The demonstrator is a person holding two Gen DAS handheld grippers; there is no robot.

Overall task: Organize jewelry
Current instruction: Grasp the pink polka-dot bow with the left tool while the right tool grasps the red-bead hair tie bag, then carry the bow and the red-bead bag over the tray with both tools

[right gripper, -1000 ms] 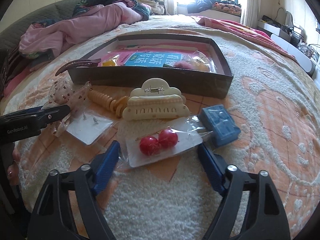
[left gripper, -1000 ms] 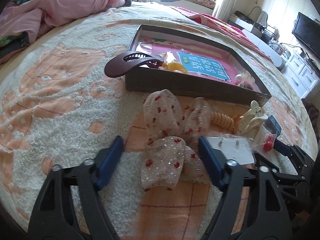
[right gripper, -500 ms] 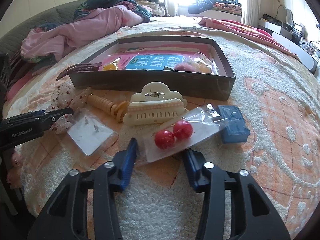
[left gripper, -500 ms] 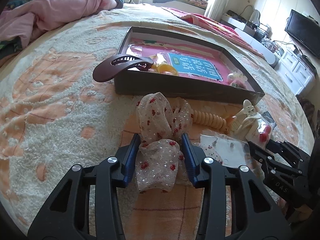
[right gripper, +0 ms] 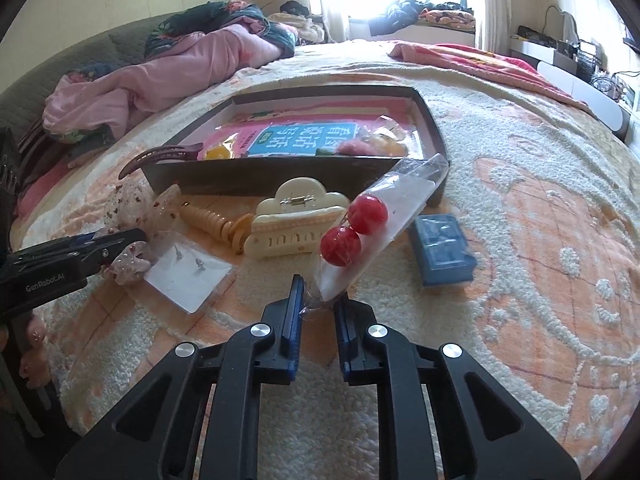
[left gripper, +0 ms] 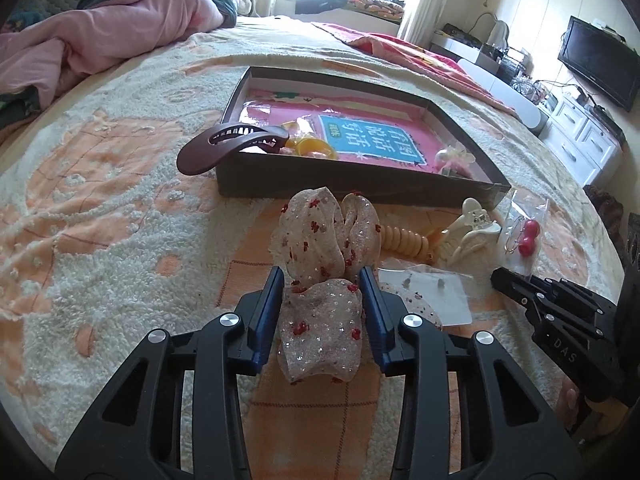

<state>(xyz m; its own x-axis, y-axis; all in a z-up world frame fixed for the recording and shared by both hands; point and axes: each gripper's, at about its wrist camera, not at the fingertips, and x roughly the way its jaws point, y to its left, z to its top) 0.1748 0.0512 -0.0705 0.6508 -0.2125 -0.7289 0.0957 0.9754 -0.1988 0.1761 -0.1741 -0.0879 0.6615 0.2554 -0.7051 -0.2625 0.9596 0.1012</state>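
On the far left, a dark brown curved plastic hair clip (left gripper: 236, 145) leans over the left corner of the shallow dark cardboard box (left gripper: 352, 190) that sits on the fuzzy cream and orange bedspread (left gripper: 100, 240). Near the box's front wall lies the see-through sparkly fabric bow with red dots (left gripper: 320, 280). The left gripper (left gripper: 322, 312) has its blue pads against both sides of the bow's near loop, and its jaws are closing on it. Just right of the bow are a cream ridged hair comb (right gripper: 212, 222) and a flat clear bag with small earrings on a white card (right gripper: 188, 274). Next comes the big cream plastic claw clip (right gripper: 296, 224). The right gripper (right gripper: 320, 316) is squeezed fully closed on the near end of the clear plastic bag with two red bead earrings (right gripper: 354, 226), which tilts up off the bed. A small blue box (right gripper: 442, 250) lies to the right.
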